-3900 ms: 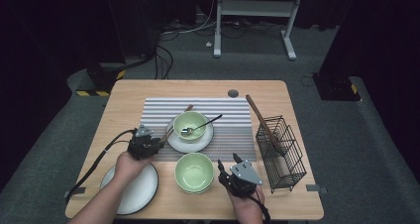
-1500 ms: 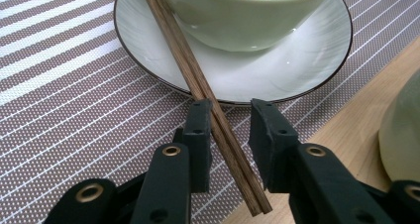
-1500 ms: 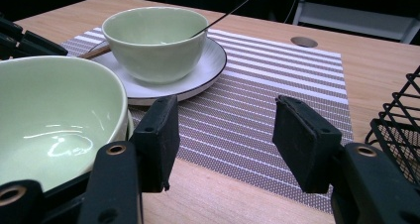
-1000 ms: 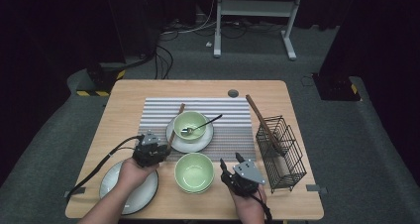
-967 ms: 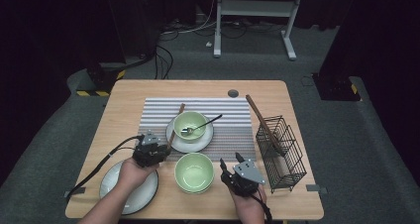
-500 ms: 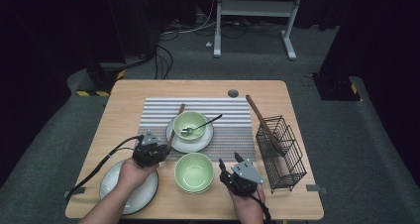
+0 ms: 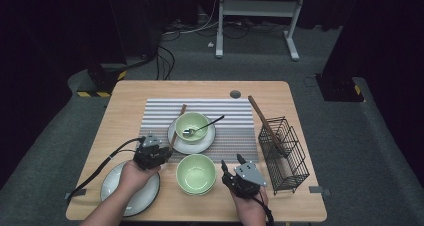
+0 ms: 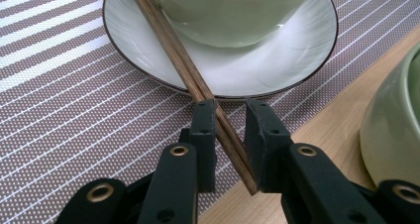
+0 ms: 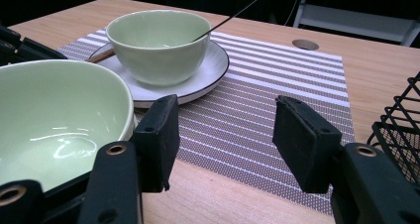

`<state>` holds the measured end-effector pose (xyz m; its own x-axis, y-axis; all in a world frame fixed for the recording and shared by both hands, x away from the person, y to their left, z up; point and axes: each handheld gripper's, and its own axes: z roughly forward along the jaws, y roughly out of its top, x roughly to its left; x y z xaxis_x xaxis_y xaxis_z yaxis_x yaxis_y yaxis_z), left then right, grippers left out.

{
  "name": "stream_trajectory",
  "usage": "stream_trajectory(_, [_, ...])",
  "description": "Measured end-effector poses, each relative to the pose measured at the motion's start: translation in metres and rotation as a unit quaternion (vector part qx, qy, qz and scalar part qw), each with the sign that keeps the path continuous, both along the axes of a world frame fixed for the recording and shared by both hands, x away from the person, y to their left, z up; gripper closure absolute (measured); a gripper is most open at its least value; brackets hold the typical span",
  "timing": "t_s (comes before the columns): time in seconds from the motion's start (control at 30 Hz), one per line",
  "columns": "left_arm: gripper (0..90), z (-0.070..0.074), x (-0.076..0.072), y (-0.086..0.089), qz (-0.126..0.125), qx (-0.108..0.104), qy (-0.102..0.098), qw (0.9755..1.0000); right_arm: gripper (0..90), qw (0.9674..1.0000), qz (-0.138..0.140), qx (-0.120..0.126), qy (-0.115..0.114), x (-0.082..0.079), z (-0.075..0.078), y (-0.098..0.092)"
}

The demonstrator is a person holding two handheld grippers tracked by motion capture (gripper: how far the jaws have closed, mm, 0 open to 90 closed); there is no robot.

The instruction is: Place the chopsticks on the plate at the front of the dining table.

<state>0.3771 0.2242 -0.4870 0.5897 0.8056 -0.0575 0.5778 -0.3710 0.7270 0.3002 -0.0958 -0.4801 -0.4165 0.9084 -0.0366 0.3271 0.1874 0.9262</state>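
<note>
Left tool (image 8: pixel 225 130): jaws narrowed around the near end of the chopsticks (image 8: pixel 190 73), which lie between the pads; the jaws have just been closing a little, and I cannot tell whether the pads press the wood yet.
Chopsticks: a brown pair, slanting from the striped placemat (image 7: pixel 150 116) up onto the rim of the white saucer (image 7: pixel 177 136), beside the far green bowl (image 7: pixel 192 123).
Far green bowl: sits on the saucer at the middle of the tabletop (image 7: pixel 130 93), a spoon (image 7: pixel 210 124) leaning in it.
Right tool (image 9: pixel 223 140): jaws standing apart, nothing between them, near the front edge.
Near green bowl (image 7: pixel 196 173): at the front edge, between the two tools.
Wire basket (image 7: pixel 285 156): at the right edge.
Grey plate (image 7: pixel 150 196): front left corner, under the left hand (image 7: pixel 132 176).
</note>
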Motion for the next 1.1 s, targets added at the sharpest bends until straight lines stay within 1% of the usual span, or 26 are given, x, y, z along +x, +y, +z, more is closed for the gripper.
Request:
stream_trajectory(0.23, [74.5, 0.000, -0.001, -0.001, -0.003, -0.004, 0.001, 1.0000, 43.2, 1.0000, 0.001, 0.000, 0.001, 0.000, 0.000, 0.001])
stream_trajectory(0.27, [74.5, 0.001, -0.001, -0.002, -0.005, 0.002, 0.002, 1.0000, 43.2, 1.0000, 0.002, -0.002, 0.000, 0.000, 0.000, 0.002])
stream_trajectory(0.33, [74.5, 0.002, -0.002, -0.004, -0.013, 0.012, -0.003, 0.9998, 43.2, 1.0000, 0.002, 0.000, 0.000, 0.001, 0.000, 0.002])
stream_trajectory(0.4, [74.6, 0.004, -0.003, -0.006, -0.018, 0.016, -0.006, 0.9997, 43.2, 1.0000, 0.003, 0.001, 0.002, 0.002, 0.000, 0.003])
stream_trajectory(0.53, [74.5, 0.004, -0.002, -0.008, -0.017, 0.014, -0.005, 0.9997, 43.2, 1.0000, 0.006, -0.002, 0.000, 0.002, 0.000, 0.004])
stream_trajectory(0.57, [74.5, 0.004, -0.002, -0.009, -0.017, 0.015, -0.004, 0.9997, 43.2, 1.0000, 0.005, 0.000, 0.002, 0.001, 0.000, 0.003])
stream_trajectory(1.1, [72.8, 0.002, -0.004, -0.011, -0.023, 0.011, 0.002, 0.9997, 43.2, 1.0000, 0.005, 0.002, 0.002, 0.002, -0.001, 0.002])
